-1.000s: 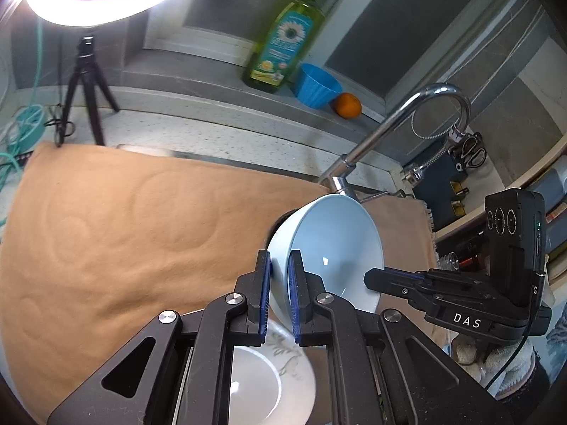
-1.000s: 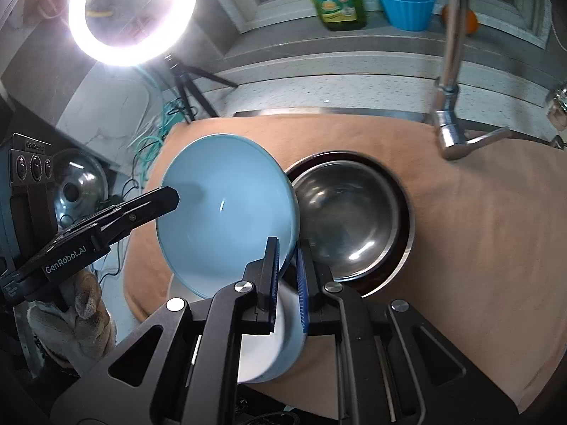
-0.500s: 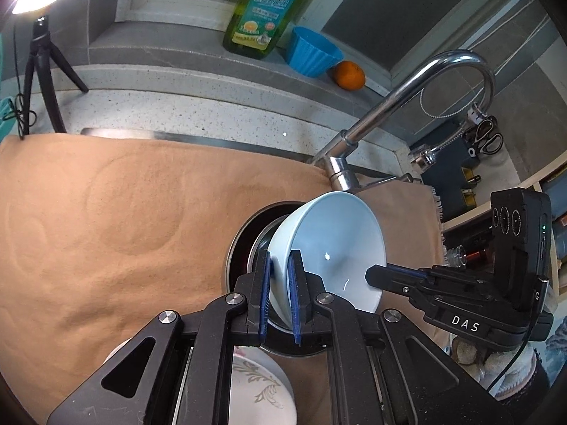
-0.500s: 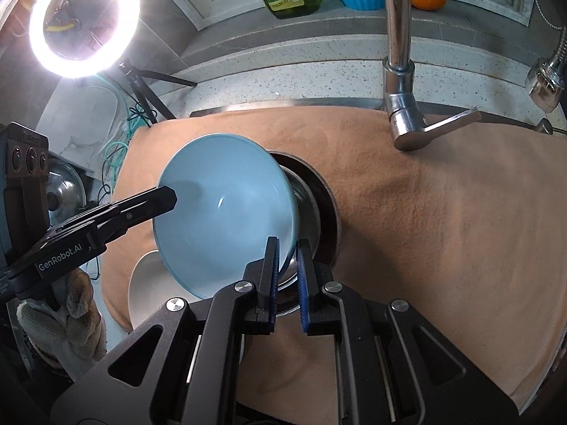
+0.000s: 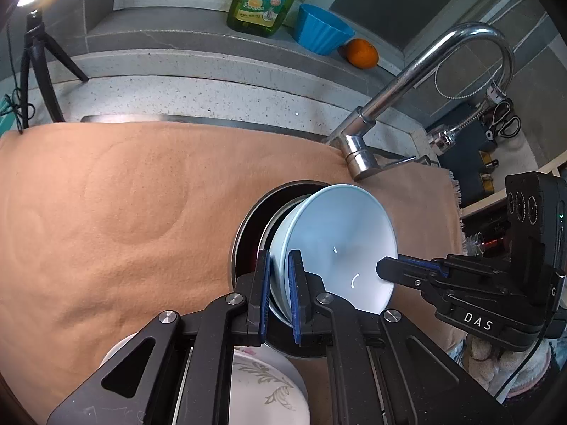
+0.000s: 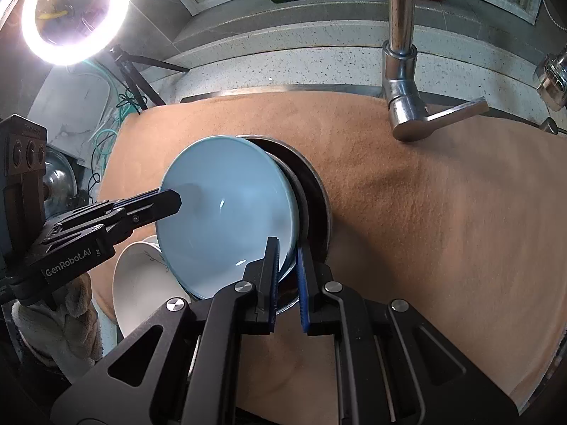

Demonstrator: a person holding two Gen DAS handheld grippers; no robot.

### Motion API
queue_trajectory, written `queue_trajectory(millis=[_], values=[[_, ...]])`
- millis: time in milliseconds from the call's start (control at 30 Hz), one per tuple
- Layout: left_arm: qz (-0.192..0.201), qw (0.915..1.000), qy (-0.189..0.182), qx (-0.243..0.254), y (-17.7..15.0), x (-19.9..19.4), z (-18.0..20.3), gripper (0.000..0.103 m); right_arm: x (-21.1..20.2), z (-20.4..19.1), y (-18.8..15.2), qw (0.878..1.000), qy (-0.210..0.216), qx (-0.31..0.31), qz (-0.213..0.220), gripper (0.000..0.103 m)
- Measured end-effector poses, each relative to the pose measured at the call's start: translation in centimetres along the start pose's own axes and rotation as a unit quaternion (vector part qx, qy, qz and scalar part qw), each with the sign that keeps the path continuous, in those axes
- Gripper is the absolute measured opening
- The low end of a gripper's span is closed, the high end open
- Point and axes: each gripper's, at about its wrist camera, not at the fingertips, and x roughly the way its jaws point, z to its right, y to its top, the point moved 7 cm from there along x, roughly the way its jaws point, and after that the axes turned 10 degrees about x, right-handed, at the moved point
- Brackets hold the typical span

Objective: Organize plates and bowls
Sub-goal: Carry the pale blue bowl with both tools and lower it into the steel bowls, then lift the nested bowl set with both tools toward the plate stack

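Now both my tongs, left [image 5: 280,295] and right [image 6: 287,276], stay clamped on opposite rims of the pale blue bowl [image 5: 340,248]. Since a second ago it has sunk toward the steel bowl [image 6: 315,209] at twelve o'clock, so nesting looks nearly done on the tan cloth [image 5: 124,194].

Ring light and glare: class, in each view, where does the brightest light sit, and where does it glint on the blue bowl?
Left wrist: light flares at the top-left corner; small glints inside the blue bowl. Right wrist: ring light blown out white, upper left; one glint mid-bowl.
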Motion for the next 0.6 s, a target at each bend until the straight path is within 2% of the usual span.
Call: queue_trajectory(millis=[500, 600], values=[[-0.006, 0.9998, 0.016, -0.001, 0.38, -0.04, -0.45, 0.008, 0.33, 0.45, 0.11, 1.000, 0.010, 0.005, -0.001, 0.011], [-0.001, 0.9998, 0.019, -0.003, 0.46, -0.45, -0.69, 0.008, 0.03, 0.67, 0.13, 1.000, 0.015, 0.009, 0.002, 0.017]])
